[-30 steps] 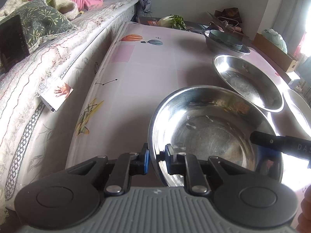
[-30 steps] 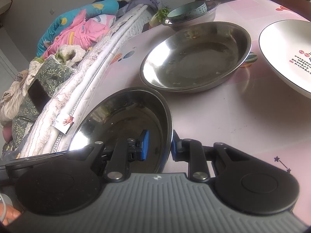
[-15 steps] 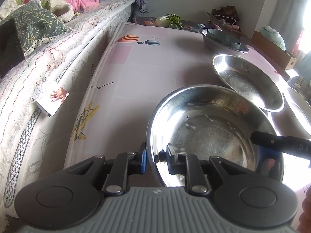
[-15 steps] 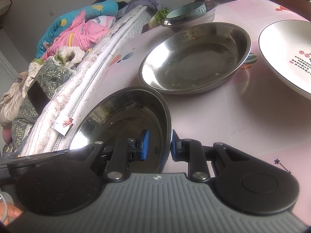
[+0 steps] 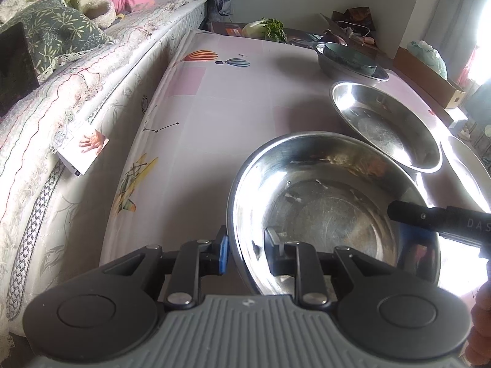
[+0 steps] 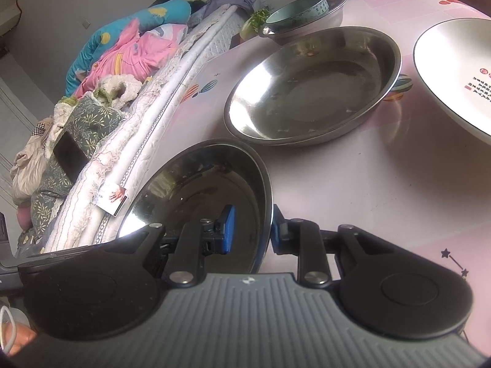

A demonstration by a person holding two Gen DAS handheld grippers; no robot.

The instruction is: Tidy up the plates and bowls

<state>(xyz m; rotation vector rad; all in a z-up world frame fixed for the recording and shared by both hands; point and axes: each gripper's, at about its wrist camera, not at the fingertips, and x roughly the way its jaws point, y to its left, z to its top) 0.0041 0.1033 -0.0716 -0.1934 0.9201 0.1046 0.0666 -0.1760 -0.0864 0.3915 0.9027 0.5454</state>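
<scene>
L gripper [image 5: 245,253] jaws astride steel bowl [image 5: 334,208] rim, gap visible, grip uncertain | R gripper [image 6: 252,230] same, opp. rim | two-point hold prob. for level lift onto steel pan [image 6: 313,86].

Pink-clothed table [image 5: 233,104], steel basin [image 5: 386,122], plate [image 6: 454,70]

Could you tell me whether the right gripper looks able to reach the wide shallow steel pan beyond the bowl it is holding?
Probably not as things stand: the right gripper is shut on the rim of the round steel bowl, as is the left gripper. The wide shallow steel pan lies open just beyond, nothing between.
</scene>
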